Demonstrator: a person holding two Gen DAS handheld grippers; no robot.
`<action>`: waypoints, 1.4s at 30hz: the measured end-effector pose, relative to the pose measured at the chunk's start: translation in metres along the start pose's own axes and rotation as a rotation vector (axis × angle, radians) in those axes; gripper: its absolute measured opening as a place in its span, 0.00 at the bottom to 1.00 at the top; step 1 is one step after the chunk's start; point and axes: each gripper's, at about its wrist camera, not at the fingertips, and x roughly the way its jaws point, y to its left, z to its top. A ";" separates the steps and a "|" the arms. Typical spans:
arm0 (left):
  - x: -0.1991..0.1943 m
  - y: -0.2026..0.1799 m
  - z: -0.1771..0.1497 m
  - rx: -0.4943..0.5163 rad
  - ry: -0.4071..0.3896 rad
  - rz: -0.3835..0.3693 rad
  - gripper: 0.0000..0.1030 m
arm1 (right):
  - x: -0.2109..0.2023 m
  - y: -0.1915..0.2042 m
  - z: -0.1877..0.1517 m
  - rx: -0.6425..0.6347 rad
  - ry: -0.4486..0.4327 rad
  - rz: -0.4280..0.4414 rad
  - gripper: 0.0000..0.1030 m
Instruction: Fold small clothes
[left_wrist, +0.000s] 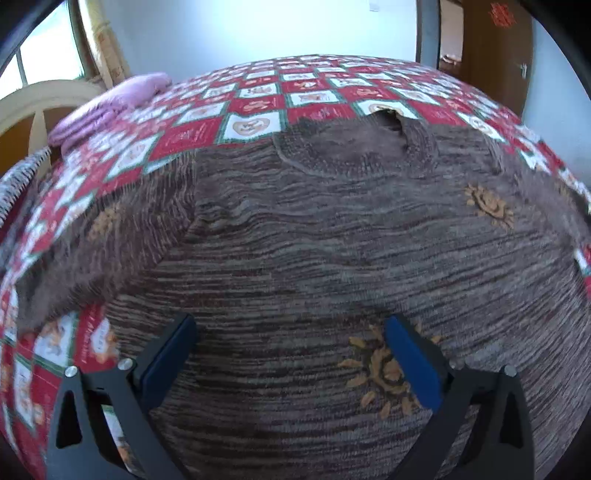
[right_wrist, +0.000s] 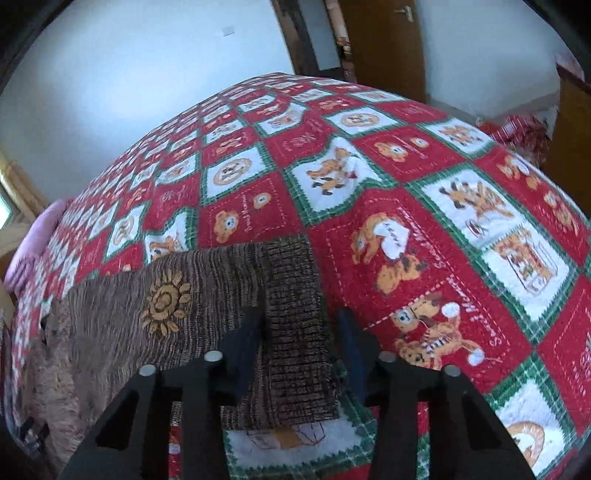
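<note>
Brown sweater (left_wrist: 295, 229) on patchwork quilt (right_wrist: 406, 166)

Red/white/green checked quilt (left_wrist: 258, 107) w/ teddy-bear squares fills mid-frame, both views. Pink pillow (left_wrist: 110, 107) upper left. Window (left_wrist: 40, 59) top left corner. Brown wooden door (right_wrist: 388, 48) top right, pale wall (right_wrist: 147, 74) behind.

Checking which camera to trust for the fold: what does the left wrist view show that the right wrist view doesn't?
Left only: the sweater's neckline, its body, and the open left tool above it. Right only: the ribbed cuff between the right tool's narrowed fingers. Both: the brown sweater with sun motifs, the red checked quilt, the pink pillow.
</note>
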 end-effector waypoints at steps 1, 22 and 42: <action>0.001 0.003 0.000 -0.019 0.006 -0.017 1.00 | 0.000 0.001 0.000 -0.006 0.003 0.006 0.24; -0.042 0.022 0.005 0.015 -0.210 -0.027 1.00 | -0.102 0.144 0.027 -0.266 -0.145 0.061 0.09; -0.027 0.056 -0.021 -0.044 -0.142 -0.103 1.00 | 0.006 0.370 -0.082 -0.501 0.105 0.358 0.61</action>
